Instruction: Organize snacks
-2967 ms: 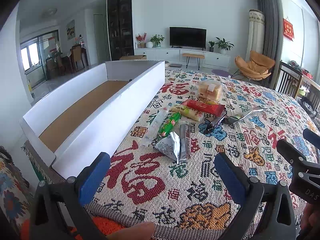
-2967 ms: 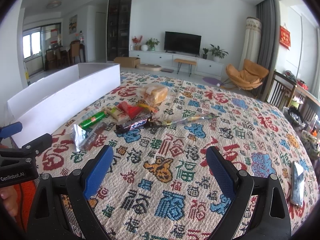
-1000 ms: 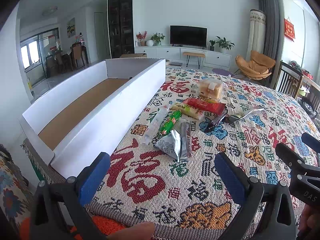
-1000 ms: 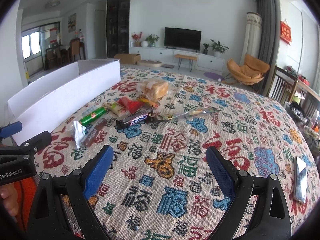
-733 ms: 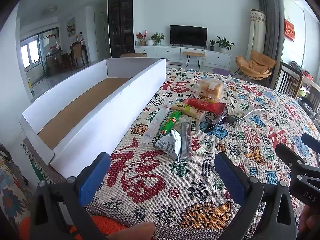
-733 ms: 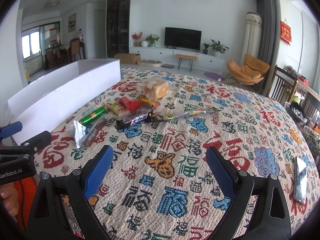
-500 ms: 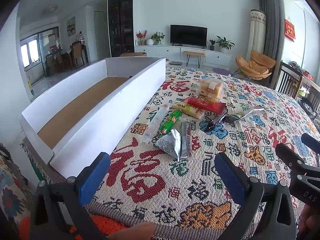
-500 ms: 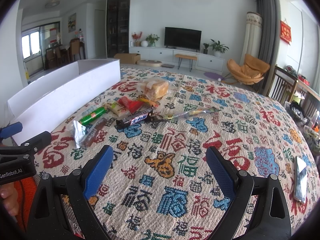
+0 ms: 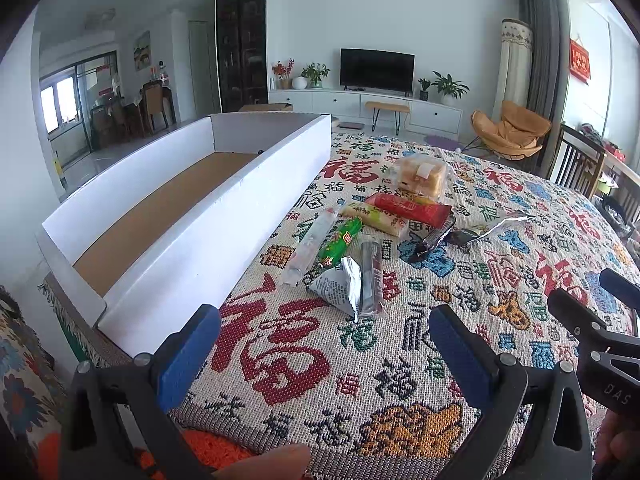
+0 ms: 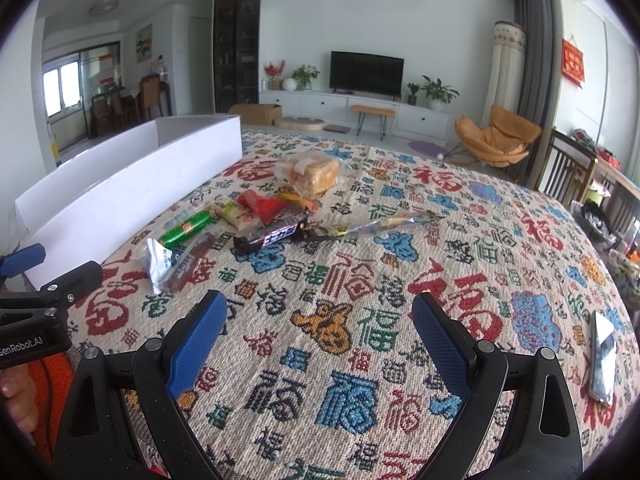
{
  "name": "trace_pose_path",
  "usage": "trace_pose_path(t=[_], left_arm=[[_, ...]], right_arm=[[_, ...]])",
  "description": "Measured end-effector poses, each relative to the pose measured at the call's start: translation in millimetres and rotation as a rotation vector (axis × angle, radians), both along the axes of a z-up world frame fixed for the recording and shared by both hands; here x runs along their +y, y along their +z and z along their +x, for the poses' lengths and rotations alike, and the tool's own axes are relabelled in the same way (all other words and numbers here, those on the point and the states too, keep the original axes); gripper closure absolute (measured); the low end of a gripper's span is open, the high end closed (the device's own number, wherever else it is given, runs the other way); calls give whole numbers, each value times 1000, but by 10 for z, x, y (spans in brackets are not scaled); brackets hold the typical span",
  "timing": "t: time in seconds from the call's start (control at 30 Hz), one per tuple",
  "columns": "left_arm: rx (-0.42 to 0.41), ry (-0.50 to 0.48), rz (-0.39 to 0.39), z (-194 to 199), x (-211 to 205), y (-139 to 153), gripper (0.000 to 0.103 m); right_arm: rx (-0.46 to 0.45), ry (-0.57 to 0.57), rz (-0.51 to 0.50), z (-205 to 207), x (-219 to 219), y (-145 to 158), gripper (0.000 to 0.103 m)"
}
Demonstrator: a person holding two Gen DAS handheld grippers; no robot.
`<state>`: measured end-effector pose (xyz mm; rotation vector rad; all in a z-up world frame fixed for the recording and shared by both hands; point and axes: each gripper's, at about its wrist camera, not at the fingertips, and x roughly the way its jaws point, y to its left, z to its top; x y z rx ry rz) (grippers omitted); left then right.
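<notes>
This is a home, a living room. A black flat television [image 10: 366, 73] stands on a long white low cabinet [image 10: 352, 112] at the far wall, with green potted plants [image 10: 434, 92] beside it. An orange lounge chair [image 10: 494, 136] stands near grey curtains [image 10: 532, 52], and wooden dining chairs [image 9: 154, 106] stand by the window.

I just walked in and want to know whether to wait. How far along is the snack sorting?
Nothing looks done: the white box shows only its bare brown floor. Nothing is in hand either; the left gripper and right gripper are both open over the tablecloth. All of it is left: the bread pack, green tube, chocolate bar and the other wrappers lie beside the box.
</notes>
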<state>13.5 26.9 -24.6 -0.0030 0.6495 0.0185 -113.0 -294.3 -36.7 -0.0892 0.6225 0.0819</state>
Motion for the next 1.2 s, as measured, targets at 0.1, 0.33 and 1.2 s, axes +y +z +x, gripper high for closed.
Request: trace_pose_path(t=[0.1,0.33,1.2], left_arm=[[1,0,-1,-2,-1,-5,0],[1,1,-3,-5,2,-7,0],[17,3,-19,-157,-101,-93,0]], right_arm=[[5,-1,2,12,-3,0,7],[4,-1,1,13,-1,-1,7],[32,-6,17,65,-71,-37,7]])
